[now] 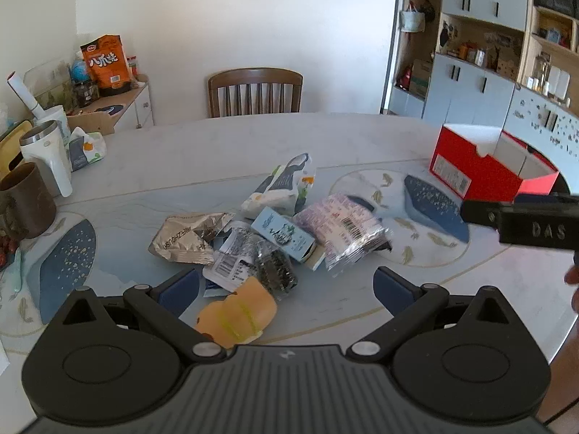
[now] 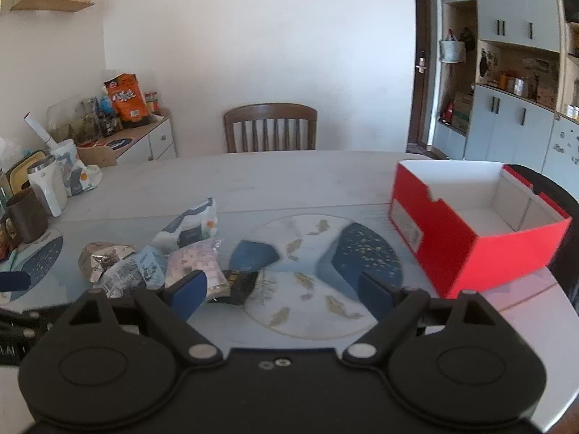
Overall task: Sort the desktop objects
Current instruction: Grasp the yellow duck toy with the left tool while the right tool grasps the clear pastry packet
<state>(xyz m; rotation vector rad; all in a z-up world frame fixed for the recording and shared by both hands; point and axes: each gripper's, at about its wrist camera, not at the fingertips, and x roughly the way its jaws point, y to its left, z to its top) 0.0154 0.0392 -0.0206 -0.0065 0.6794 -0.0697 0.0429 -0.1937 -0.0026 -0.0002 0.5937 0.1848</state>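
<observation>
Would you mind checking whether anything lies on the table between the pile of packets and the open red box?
Nothing visible does: between the pile of packets and the open red box lies only bare patterned table.

One red box (image 2: 466, 249) stands on one table (image 1: 253, 144). One pile holds about seven things: four packets, among them a silver one (image 1: 184, 238), one blue carton (image 1: 284, 235), one yellow toy (image 1: 235, 314). One chair (image 1: 255, 92); two mugs (image 1: 27, 200).
</observation>
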